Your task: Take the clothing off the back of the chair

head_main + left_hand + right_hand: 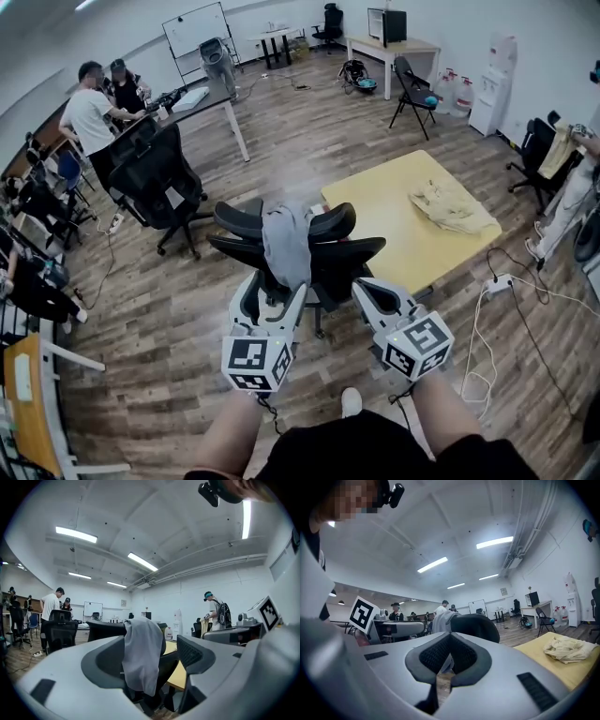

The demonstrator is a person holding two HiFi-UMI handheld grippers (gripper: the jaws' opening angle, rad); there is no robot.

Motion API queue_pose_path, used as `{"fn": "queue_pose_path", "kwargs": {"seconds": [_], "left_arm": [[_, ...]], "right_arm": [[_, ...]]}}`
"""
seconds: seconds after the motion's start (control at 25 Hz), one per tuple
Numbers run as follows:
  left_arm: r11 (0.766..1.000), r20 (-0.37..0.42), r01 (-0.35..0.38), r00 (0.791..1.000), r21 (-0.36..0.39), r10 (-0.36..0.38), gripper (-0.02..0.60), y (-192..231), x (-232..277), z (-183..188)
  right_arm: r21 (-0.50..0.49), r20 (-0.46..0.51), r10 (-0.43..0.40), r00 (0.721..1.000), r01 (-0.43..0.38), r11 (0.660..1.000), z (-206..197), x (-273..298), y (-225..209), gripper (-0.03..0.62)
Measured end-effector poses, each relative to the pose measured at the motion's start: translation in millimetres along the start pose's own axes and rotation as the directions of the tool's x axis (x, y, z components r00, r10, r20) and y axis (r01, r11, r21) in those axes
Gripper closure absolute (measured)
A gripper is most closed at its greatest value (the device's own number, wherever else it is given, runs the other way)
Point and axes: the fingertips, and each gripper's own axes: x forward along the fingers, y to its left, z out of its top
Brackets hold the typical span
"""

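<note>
Facing clothing [140,641], left gripper [149,665] (wide open)

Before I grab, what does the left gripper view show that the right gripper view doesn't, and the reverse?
Only the left gripper view: the left gripper's jaws stand apart, with the grey cloth garment hanging full length, framed between them, not gripped. Only the right gripper view: the right gripper's jaws are together on nothing, and a crumpled cream cloth lies on the yellow table. Both: the garment draped over the black office chair.
</note>
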Motion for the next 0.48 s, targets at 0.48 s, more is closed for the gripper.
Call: {"fn": "queue_pose_path", "kwargs": {"seconds": [0.48], "left_arm": [[0.988, -0.033, -0.138, 0.989, 0.072, 0.141, 0.189, 13, 55, -6]], "right_arm": [[0.024, -0.038, 0.033, 0.999, -0.032, 0.999, -14, 2, -34, 0.582]]}}
